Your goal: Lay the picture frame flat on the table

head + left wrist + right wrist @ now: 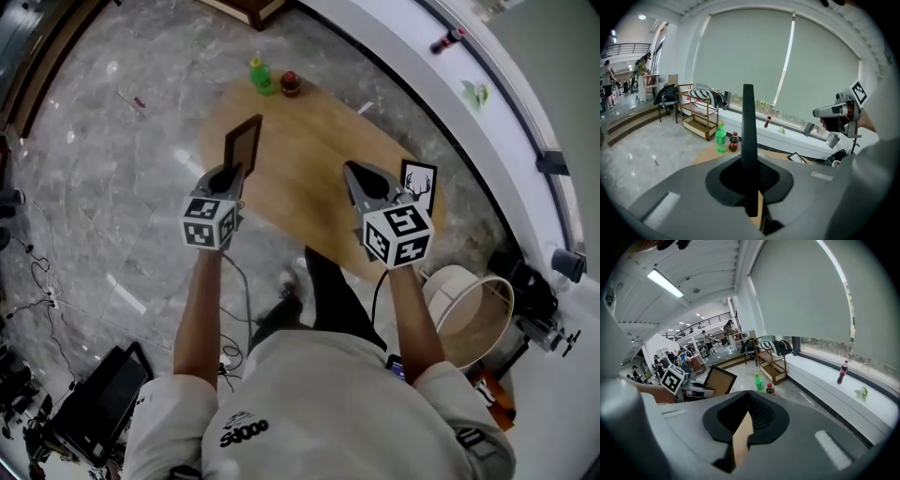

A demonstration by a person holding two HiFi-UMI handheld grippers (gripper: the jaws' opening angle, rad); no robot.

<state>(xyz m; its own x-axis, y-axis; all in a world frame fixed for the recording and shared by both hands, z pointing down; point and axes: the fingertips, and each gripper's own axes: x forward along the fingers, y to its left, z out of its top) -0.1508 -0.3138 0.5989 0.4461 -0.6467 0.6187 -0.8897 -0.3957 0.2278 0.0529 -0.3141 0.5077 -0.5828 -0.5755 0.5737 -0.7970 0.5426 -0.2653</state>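
Held picture frame (244,143) upright at edge of bench (319,141) in clenched left gripper (230,176) jaws, for tilting flat; right gripper (352,173) closed, empty.

Wooden table (309,159) carries green bottle (260,75); dark bottle (291,83); deer picture (419,185) at its edge.

Pic frame (243,142): black rim, brown back. Table (309,178) tan wood; bottle (260,75) green. 2nd frame (419,185) white w/ black antlers.

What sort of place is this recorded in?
Probably a big open-plan office or lab hall, not a home: marble floor, a long window wall with roller blinds, and a railed mezzanine at the far end.
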